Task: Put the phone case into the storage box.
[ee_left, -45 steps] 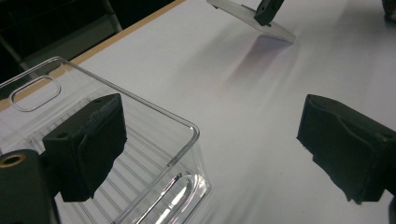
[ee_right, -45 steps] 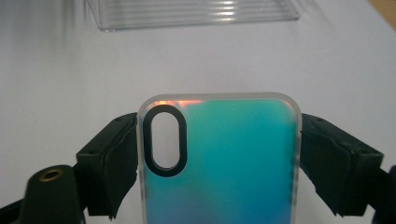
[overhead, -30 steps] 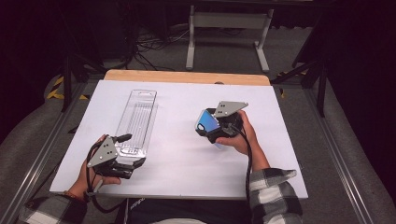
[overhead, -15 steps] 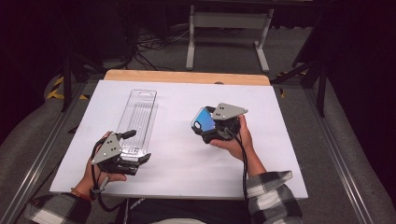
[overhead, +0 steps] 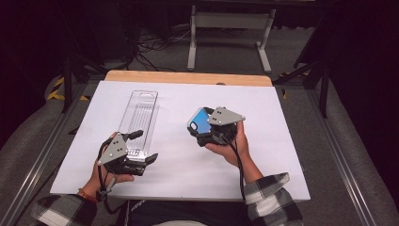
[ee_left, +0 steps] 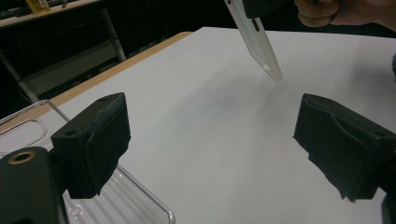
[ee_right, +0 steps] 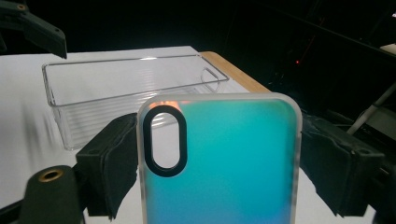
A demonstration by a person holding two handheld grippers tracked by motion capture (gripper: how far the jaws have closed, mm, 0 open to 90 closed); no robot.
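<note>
Phone case (overhead: 200, 121) nearer clear tray (overhead: 139, 123)

Left hand (overhead: 101, 173): comes in from the bottom left of the high view, low over the table's near left part, wrapped around its gripper from behind.
Left gripper (overhead: 141, 147): lies roughly level, grey plate up; jaws stand wide apart with nothing between them.
Left sleeve (overhead: 59, 212): plaid, at the bottom left edge.
Right hand (overhead: 233, 143): raised above the table right of centre, cupping its gripper from below.
Right gripper (overhead: 201, 126): tilted up and toward the left; jaws drawn in, pads (ee_right: 109, 163) pressing both edges of what it holds.
Right sleeve (overhead: 273, 197): plaid, forearm angled in from the bottom right.
</note>
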